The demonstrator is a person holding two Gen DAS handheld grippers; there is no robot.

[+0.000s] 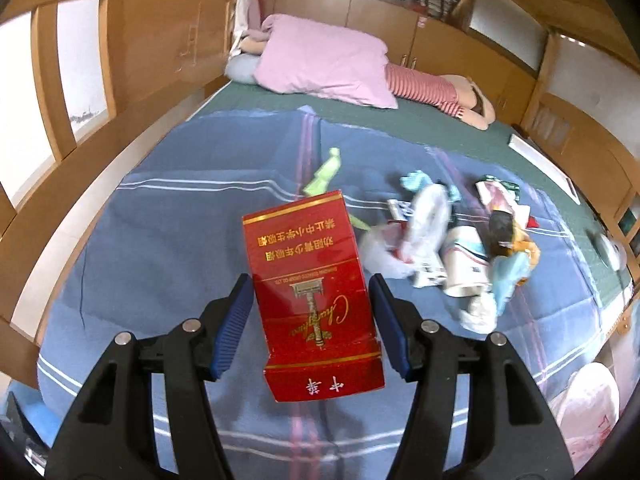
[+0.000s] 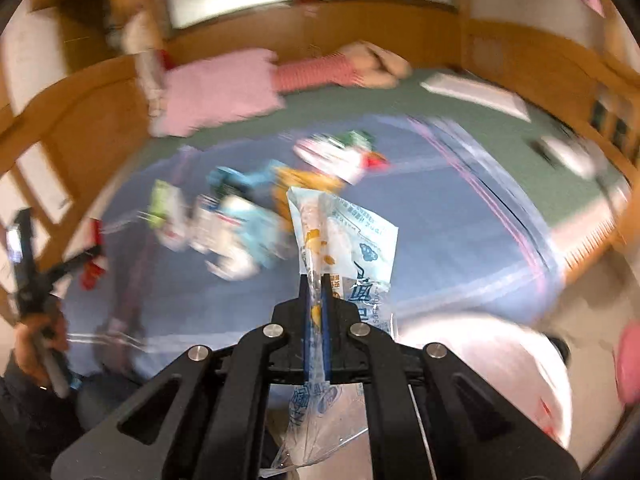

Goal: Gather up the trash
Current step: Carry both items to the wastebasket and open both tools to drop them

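Note:
A red cigarette box sits between the blue pads of my left gripper, above the blue striped blanket. The pads stand a little off its sides, so the gripper is open. A pile of wrappers and crumpled packets lies on the blanket to the right of it, and a green wrapper lies beyond the box. My right gripper is shut on a clear blue-printed plastic wrapper, held above the blanket. The trash pile shows blurred to its left.
A pink pillow and a striped doll lie at the far end of the green mattress. Wooden cabinets surround the bed. A white plastic bag sits low right in the right wrist view. My left gripper shows there at the left edge.

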